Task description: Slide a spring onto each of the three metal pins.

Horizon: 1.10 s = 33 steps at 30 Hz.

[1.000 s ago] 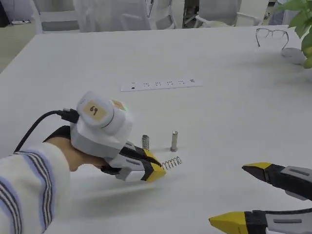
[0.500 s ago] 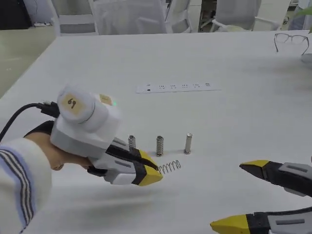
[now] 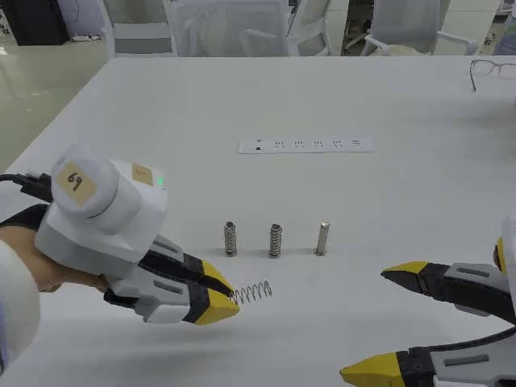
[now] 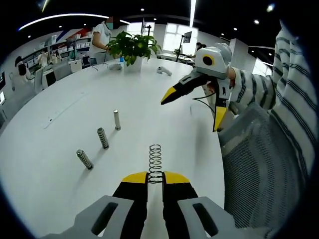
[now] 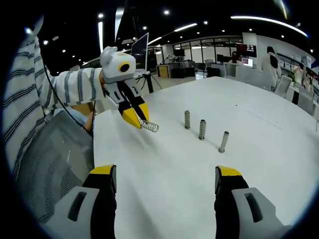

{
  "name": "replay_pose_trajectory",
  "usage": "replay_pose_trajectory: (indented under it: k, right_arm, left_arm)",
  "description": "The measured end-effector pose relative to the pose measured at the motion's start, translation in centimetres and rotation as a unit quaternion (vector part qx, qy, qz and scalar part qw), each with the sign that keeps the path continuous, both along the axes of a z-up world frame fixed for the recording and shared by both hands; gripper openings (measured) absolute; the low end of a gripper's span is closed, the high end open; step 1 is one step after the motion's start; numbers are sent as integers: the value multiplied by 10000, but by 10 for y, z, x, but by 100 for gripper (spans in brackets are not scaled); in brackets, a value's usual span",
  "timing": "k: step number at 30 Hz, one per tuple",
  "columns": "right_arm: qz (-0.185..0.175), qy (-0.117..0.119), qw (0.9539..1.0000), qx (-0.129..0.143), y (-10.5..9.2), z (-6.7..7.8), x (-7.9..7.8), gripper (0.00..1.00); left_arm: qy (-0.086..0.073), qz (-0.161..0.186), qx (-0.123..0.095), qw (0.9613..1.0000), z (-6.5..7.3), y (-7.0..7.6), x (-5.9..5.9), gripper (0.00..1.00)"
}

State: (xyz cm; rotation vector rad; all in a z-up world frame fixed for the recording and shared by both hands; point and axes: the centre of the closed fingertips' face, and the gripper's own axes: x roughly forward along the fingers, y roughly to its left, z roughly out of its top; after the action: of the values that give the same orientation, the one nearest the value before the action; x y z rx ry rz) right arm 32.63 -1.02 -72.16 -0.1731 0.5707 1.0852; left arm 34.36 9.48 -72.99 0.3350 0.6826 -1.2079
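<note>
Your left gripper (image 3: pixel 222 298) has pulled back toward you from the 3 pins since 1 second ago, its jaws pinching 1 end of a loose spring (image 3: pixel 251 291) low over the desk (image 3: pixel 387 201). The left pin (image 3: pixel 230 239) and middle pin (image 3: pixel 275 240) already wear springs; the right pin (image 3: pixel 322 238) stands bare. Your right gripper (image 3: pixel 364 322) hovers well apart, jaws spread wide.

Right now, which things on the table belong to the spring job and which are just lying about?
Job:
- bare pin
- left pin and middle pin, each wearing a spring
- loose spring, clamped in the left gripper
- right gripper, open, holding nothing

Lying about:
- power strip
- glasses
- potted plant
</note>
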Motion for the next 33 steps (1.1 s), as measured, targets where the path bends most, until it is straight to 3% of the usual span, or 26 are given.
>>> replay_pose_trajectory:
  k: [9, 11, 19, 23, 27, 33]
  right_arm:
    - [389, -6, 9992, -62, 16, 0, -1, 78]
    - [481, -16, 9988, -73, 19, 0, -1, 78]
    - [808, -44, 9967, -116, 29, 1, 2, 76]
    - [1043, -112, 9943, -185, 34, 2, 4, 72]
    - [1199, -220, 9924, -192, 38, 7, 9, 65]
    - [1704, -253, 9845, -341, 44, 8, 3, 59]
  left_arm:
    - [-22, 120, 36, 9999, -1, 19, -12, 2]
    - [-147, 128, 81, 9998, -1, 22, -11, 2]
    - [-224, 34, 156, 9996, -2, 25, -19, 2]
    - [-272, -63, 173, 9995, -1, 24, -23, 2]
    - [-487, -369, 117, 9981, 4, 20, -28, 2]
    - [-505, -446, 127, 9976, 7, 19, -32, 2]
